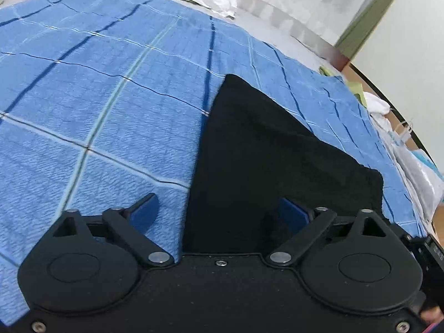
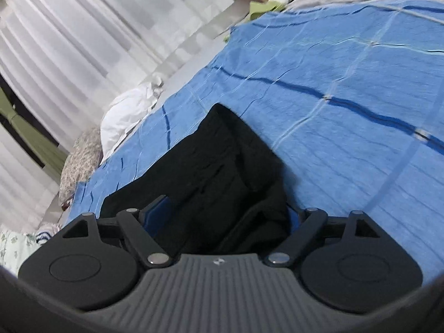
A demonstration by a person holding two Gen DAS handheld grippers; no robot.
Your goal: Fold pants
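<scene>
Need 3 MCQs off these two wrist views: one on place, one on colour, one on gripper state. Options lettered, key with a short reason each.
1. Where do the pants lie?
A. on the blue checked blanket
B. on a wooden floor
C. on a hanger

2. What colour are the pants?
A. white
B. black
C. red

3. How does the left gripper stand?
A. shut on a pillow
B. shut on nothing
C. open

Key:
1 A: blue blanket shows around the cloth in both views.
2 B: the cloth is black in both wrist views.
3 C: its blue fingers stand wide apart, pressing on nothing; one is over the blanket, the other over the pants.
</scene>
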